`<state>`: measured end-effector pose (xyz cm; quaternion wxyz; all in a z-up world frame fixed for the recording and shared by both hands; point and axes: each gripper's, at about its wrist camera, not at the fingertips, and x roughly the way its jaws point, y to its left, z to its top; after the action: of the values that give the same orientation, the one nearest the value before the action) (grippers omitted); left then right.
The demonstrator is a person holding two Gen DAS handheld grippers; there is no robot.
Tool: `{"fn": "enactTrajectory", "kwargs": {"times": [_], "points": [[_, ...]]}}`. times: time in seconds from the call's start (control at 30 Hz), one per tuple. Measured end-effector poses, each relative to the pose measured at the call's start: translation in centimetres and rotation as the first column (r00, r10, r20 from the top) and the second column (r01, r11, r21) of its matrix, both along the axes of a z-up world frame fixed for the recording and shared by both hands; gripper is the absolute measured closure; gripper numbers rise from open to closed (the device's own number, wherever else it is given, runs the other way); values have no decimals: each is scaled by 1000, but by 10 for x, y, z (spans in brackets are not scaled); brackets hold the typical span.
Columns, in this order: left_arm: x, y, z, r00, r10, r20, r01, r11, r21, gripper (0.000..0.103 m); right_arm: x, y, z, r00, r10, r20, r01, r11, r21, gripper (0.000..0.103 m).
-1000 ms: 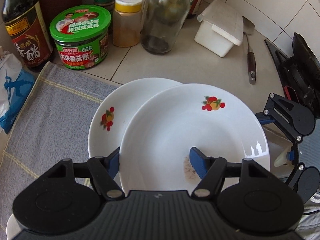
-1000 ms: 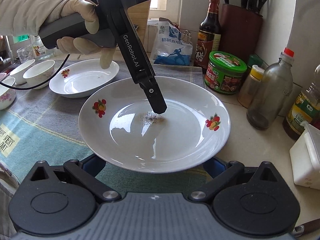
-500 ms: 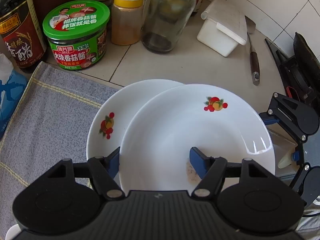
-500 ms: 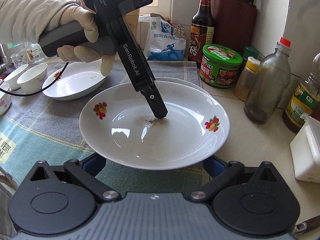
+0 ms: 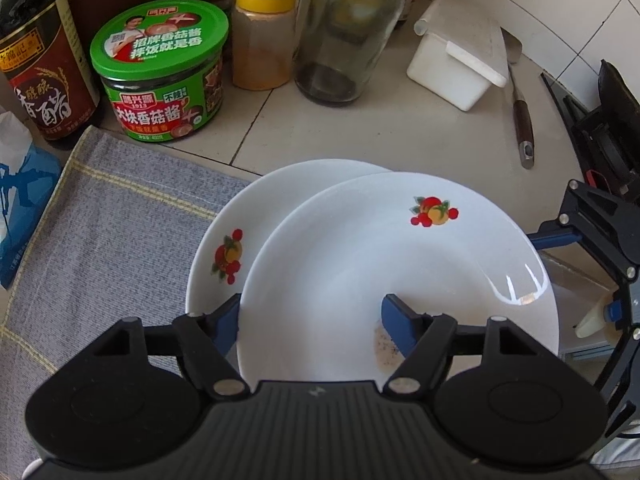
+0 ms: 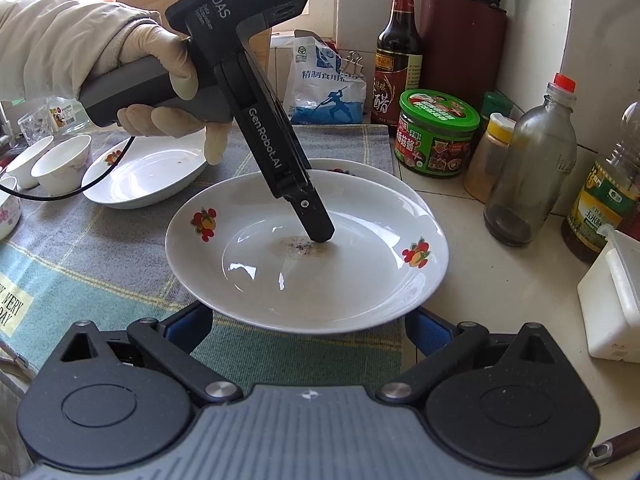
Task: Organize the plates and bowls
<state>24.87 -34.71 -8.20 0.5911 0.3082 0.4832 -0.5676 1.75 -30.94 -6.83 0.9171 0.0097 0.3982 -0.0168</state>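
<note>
Glossy white round plate [image 6: 340, 280] pinched by left gripper [image 5: 310, 320], over matching plate [image 5: 224, 232].

Three plates [image 6: 304, 272], three small bowls [image 6: 64, 164], five bottles [image 6: 398, 44], two jars [image 6: 438, 132], one salt bag [image 6: 324, 84]

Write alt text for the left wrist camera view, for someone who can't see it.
The left tongs grip the near rim of a white fruit-print plate, holding it over a matching second plate on a grey cloth. Behind stand a green-lidded sauce jar, bottles and a white box on the tiled counter.
</note>
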Motion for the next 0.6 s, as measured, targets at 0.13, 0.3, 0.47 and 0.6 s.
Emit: {"fn": "enactTrajectory", "kwargs": {"times": [0.13, 0.3, 0.47, 0.6], "points": [[0, 0, 0, 1000, -4, 0, 4, 1000, -6, 29, 1, -1, 0, 1000, -5, 0, 5, 1000, 1, 0], [4, 0, 4, 1000, 15, 8, -15, 1000, -22, 29, 2, -1, -1, 1000, -10, 0, 10, 1000, -4, 0], [6, 2, 7, 1000, 29, 9, -28, 999, -36, 28, 2, -2, -2, 1000, -12, 2, 12, 1000, 1, 0], [1, 5, 12, 998, 30, 50, -27, 998, -51, 26, 1, -1, -1, 1000, -17, 11, 17, 1000, 0, 0]]}}
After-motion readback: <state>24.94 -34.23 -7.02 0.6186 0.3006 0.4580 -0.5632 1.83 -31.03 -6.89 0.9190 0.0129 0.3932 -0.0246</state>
